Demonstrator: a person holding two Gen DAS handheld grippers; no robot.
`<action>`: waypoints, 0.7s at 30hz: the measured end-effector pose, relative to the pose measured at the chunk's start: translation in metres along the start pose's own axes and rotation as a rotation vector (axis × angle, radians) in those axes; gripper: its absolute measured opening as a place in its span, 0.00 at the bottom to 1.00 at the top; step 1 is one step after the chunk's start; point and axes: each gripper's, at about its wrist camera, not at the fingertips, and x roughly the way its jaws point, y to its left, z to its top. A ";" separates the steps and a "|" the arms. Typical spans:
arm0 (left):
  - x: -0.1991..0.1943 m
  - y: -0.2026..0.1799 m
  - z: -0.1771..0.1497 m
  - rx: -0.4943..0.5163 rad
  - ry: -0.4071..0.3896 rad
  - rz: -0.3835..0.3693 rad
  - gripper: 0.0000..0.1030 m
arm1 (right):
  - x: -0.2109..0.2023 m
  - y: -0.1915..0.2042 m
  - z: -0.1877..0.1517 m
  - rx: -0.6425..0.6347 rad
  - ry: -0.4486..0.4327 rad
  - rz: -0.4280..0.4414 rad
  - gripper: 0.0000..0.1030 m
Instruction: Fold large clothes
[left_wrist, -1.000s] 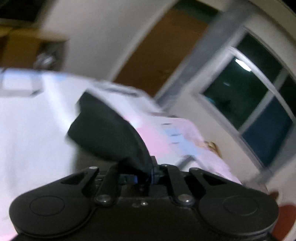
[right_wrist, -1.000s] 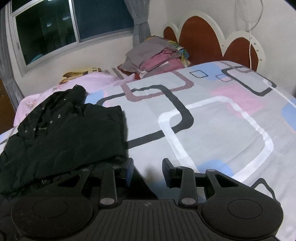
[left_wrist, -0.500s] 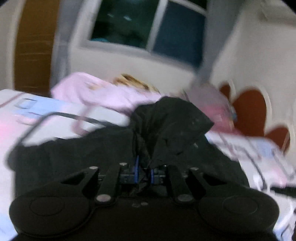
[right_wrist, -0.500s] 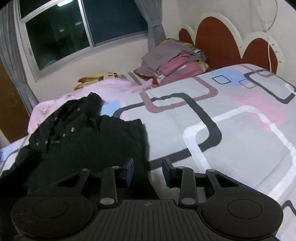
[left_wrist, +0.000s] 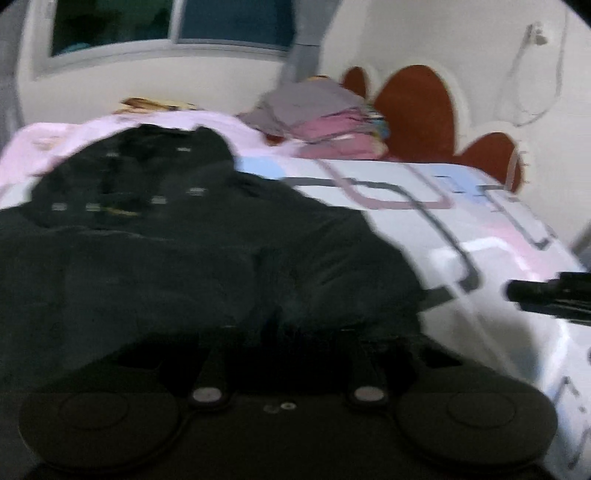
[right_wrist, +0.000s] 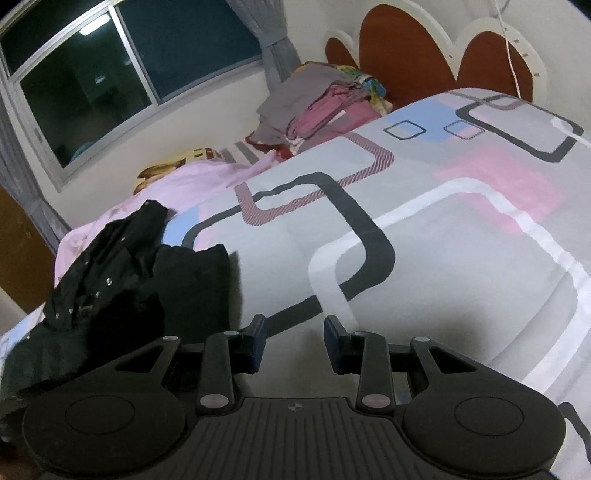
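- bed sheet (right_wrist: 424, 258) grey, with pink and blue patches and dark and white rounded-square outlines
- pink blanket (right_wrist: 192, 181) along the far edge of the bed
- pile of grey and pink clothes (right_wrist: 317, 103) by the headboard
- headboard (right_wrist: 402, 48) brown, scalloped white trim
- window (right_wrist: 110, 77) dark, grey curtain (right_wrist: 273, 33) beside it

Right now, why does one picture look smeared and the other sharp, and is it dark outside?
Left wrist view: smeared by motion, so the black garment and headboard look soft. Right wrist view: sharp, though the lens bends the window frame; the panes are dark and reflect a ceiling light.
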 end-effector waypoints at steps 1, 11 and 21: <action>0.000 -0.003 0.000 -0.002 -0.003 -0.039 0.75 | -0.001 0.000 0.000 0.003 -0.004 0.003 0.34; -0.106 0.072 -0.005 -0.143 -0.198 0.083 0.74 | 0.006 0.041 -0.003 -0.040 0.003 0.181 0.74; -0.128 0.195 -0.019 -0.294 -0.149 0.302 0.57 | 0.071 0.105 -0.021 -0.177 0.166 0.223 0.17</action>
